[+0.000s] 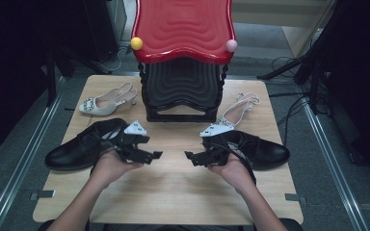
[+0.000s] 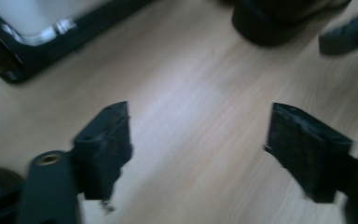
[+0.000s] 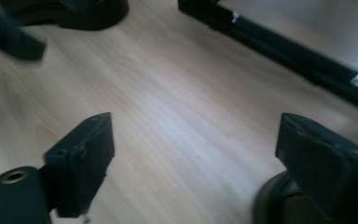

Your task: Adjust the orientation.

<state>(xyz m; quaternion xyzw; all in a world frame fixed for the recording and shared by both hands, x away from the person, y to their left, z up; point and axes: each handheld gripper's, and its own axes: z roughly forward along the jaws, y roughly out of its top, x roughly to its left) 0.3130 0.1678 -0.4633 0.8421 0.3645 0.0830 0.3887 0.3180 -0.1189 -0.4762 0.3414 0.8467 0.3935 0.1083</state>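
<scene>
Two black leather shoes lie on the wooden table, one at the left (image 1: pixel 79 147) and one at the right (image 1: pixel 262 148). Two white heeled sandals rest further back, left (image 1: pixel 107 102) and right (image 1: pixel 238 111). My left gripper (image 1: pixel 153 148) hovers just right of the left black shoe, open, with bare wood between its jaws (image 2: pixel 200 140). My right gripper (image 1: pixel 195 150) faces it from beside the right black shoe, also open with nothing between its jaws (image 3: pixel 200 154). The two grippers point at each other across a small gap at the table's middle.
A rack with a red top shelf (image 1: pixel 183 29) and black lower shelf (image 1: pixel 182 89) stands at the back centre; its black base (image 2: pixel 9 60) (image 3: pixel 279 42) is close ahead of both grippers. A yellow ball (image 1: pixel 136 43) and a pink ball (image 1: pixel 231 45) cap its corners.
</scene>
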